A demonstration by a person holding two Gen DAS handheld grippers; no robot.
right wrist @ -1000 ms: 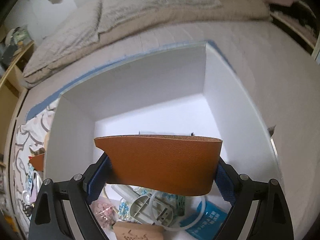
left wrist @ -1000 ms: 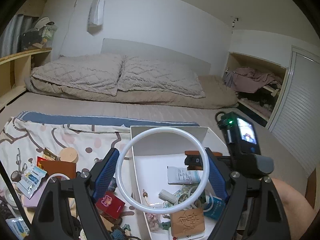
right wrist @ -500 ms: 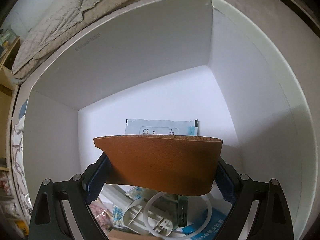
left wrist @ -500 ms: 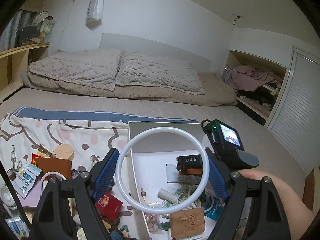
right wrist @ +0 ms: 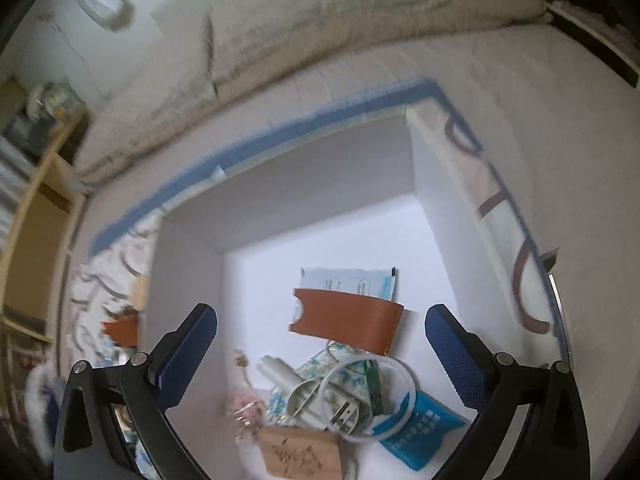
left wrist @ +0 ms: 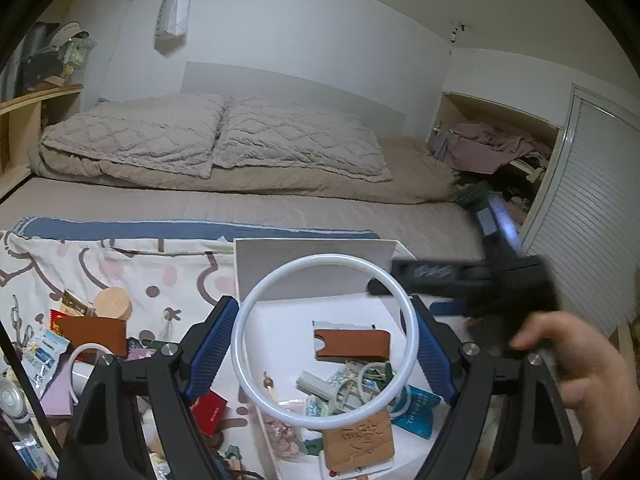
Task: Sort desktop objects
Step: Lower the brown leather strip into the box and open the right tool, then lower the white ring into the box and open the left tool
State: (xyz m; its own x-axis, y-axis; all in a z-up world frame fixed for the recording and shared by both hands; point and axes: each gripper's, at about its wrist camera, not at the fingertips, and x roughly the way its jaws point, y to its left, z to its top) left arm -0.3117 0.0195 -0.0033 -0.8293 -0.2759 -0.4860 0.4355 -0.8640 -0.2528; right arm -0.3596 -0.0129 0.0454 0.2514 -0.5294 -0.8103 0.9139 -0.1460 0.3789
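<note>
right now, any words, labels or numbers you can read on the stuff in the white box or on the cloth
None reads clearly.
Blue packet: white characters, too blurred to read.
Tan embossed tag: raised characters, not legible.
Pale sachet under the brown leather sleeve: fine print, too small.
Red card on the cloth: tiny gold print, unreadable.
Black bar on the right gripper: pale lettering, motion-blurred.

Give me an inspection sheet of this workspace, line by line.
Surface: patterned cloth over a bed.
Job's things: white box holding a brown leather sleeve, blue packet and small items.
Clutter: second brown sleeve, round wooden piece, sachets beside the box.
Grippers: left gripper shut on a white ring; right gripper opening, nothing between its fingers.
Cables: nothing seen.
Surroundings: pillows, shelves.
</note>
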